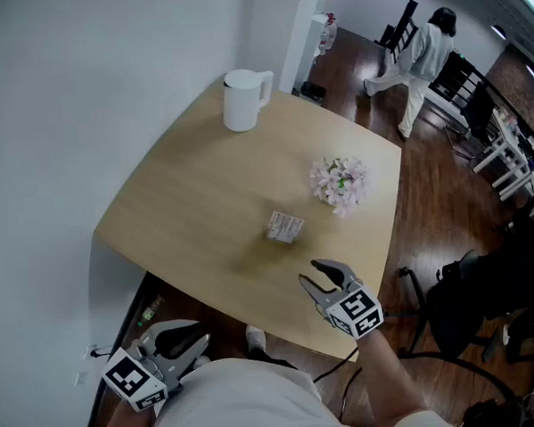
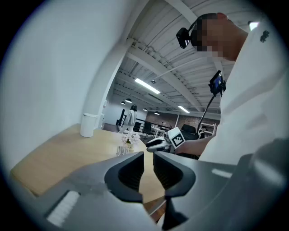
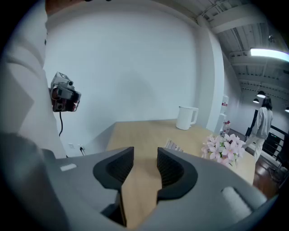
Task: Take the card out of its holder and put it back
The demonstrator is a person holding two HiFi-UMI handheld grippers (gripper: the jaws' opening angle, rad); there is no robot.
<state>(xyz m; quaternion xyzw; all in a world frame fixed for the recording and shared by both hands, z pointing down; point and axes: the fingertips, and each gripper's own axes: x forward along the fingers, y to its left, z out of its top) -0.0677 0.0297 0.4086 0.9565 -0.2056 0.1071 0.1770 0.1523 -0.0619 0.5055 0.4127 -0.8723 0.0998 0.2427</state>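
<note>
L gripper [image 1: 200, 338] hung low at bottom-left, off the table [image 1: 187, 212], below its near edge and close to the person's torso, jaws pointing up-right. Jaws stood slightly apart w/ a narrow gap, nothing btwn them. White jug [image 1: 243, 98] stood upright at the far-left corner, handle to the right. Card holder [image 1: 286, 229] stood mid-table, well apart from L gripper and a short way ahead of R. Card [image 1: 287, 221] looked seated in it, too small to be sure. R gripper [image 1: 308, 272] hovered over the near-right part of the table, forearm coming in from bottom-right, jaws pointing up-left. Its jaws were spread wide and empty, only bare wood btwn them. Pink flowers [image 1: 339, 182] sat right of the holder, near but not touching. Bkgd far right: a person [image 1: 419, 53] on the dark floor
</note>
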